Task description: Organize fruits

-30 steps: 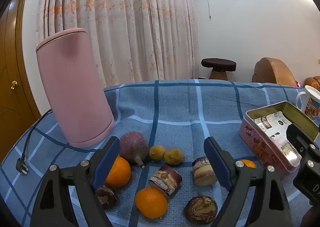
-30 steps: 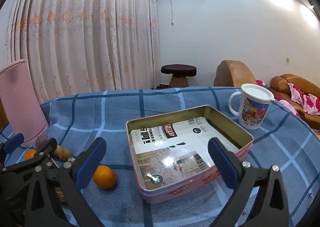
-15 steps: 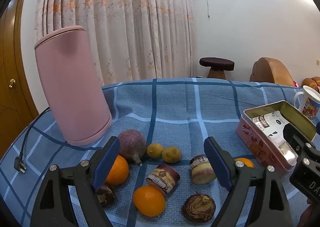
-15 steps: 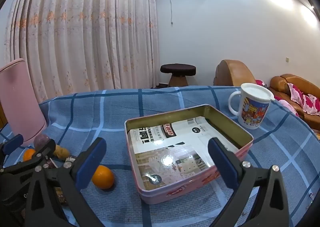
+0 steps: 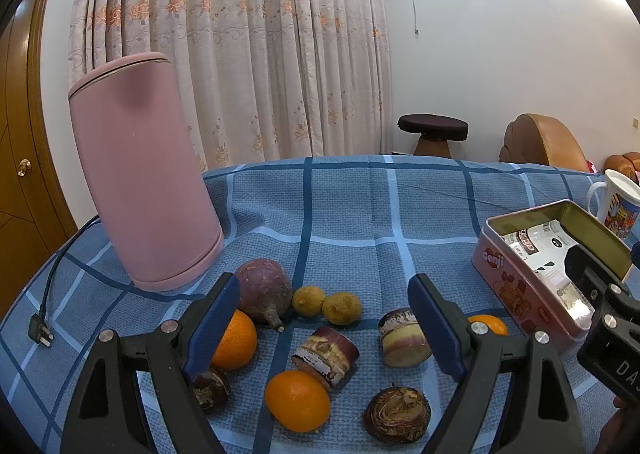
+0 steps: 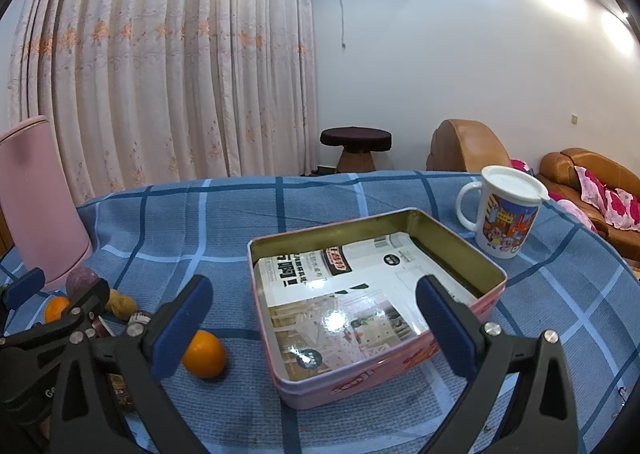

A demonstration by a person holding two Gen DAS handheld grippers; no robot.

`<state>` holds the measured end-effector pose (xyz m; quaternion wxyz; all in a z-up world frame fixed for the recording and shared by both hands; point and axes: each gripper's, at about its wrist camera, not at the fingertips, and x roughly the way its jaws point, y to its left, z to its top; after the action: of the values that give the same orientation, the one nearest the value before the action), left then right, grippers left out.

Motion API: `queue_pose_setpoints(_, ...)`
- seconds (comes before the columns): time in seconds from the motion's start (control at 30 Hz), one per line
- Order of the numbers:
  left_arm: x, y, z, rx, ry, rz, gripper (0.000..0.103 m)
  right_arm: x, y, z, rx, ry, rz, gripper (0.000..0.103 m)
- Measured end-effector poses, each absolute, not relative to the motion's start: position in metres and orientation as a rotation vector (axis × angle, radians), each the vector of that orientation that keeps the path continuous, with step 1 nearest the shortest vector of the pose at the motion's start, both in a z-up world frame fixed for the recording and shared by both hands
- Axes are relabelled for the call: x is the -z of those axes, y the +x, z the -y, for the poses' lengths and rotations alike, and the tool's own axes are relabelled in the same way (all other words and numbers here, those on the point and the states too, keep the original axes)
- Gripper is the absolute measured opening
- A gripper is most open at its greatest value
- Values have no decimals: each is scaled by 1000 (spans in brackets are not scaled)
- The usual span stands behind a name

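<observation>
My left gripper [image 5: 324, 328] is open and empty above a cluster of produce on the blue checked cloth. Between its fingers lie an orange [image 5: 297, 400], a purple cane piece [image 5: 326, 356], another cane piece [image 5: 402, 336], a brown bulb [image 5: 398, 414] and two small yellow-brown fruits [image 5: 342, 307]. A purple root [image 5: 264, 294] and a second orange [image 5: 236, 340] lie by the left finger. A third orange [image 6: 204, 354] lies beside the pink tin [image 6: 384, 378]. My right gripper [image 6: 316, 328] is open and empty over the tin's near edge.
A tall pink kettle [image 5: 144, 174] stands at the back left with its cord and plug [image 5: 40, 334] on the cloth. A lidded white mug [image 6: 504, 214] stands right of the tin. The tin [image 5: 516, 294] holds a printed paper liner.
The left gripper has drawn back slightly, so the fruits sit a little higher in its view. The right gripper has barely moved. Both stay open.
</observation>
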<state>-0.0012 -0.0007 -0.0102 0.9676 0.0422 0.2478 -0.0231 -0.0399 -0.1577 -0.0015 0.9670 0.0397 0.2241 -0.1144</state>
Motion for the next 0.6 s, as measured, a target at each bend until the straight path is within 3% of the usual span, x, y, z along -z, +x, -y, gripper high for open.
queue_pose_setpoints(0.6,9,-1,1,46,83,-502,87,0,-41,159,232,81,-449,103)
